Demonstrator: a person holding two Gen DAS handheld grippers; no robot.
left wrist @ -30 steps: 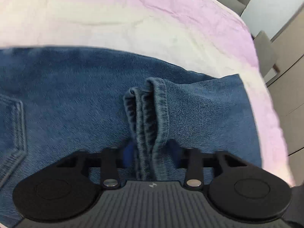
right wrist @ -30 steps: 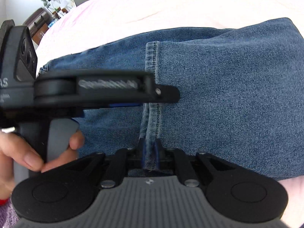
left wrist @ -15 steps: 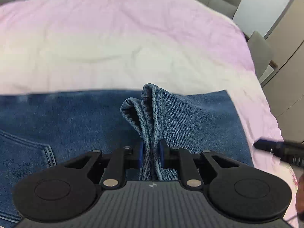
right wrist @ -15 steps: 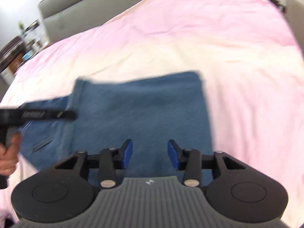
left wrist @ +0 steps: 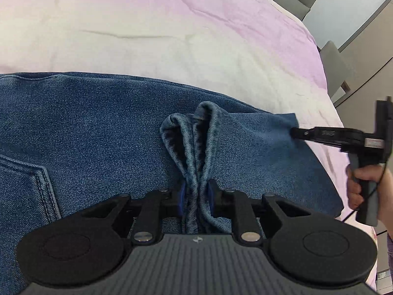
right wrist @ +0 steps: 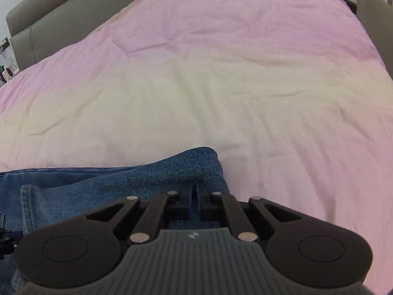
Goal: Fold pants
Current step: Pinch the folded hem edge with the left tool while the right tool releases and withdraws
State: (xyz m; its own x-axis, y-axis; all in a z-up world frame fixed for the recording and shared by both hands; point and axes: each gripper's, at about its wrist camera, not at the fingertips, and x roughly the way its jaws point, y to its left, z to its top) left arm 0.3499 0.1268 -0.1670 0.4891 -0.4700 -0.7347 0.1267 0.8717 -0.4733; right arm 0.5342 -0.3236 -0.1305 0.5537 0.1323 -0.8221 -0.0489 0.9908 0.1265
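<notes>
Blue denim pants [left wrist: 103, 127] lie folded across the pink and cream bed cover [left wrist: 172, 36]. My left gripper [left wrist: 196, 196] has the bunched leg hems [left wrist: 196, 132] standing up between its blue pads; the jaws are opening slightly but still press the denim. In the left wrist view my right gripper [left wrist: 293, 131], held by a hand [left wrist: 363, 184], touches the far right corner of the fold. In its own view the right gripper [right wrist: 195, 194] is shut at that raised corner [right wrist: 196, 159]. Whether it pinches any denim I cannot tell.
A back pocket [left wrist: 27, 186] shows at the left of the pants. The bed cover [right wrist: 221, 86] stretches far beyond the denim. A grey headboard [right wrist: 49, 24] runs along the back, and a grey chair [left wrist: 334, 68] and cabinets stand at the right.
My right gripper let go of the hems, swung right to the fold's corner and shut there. My left gripper closed on the hems and shifted with them.
</notes>
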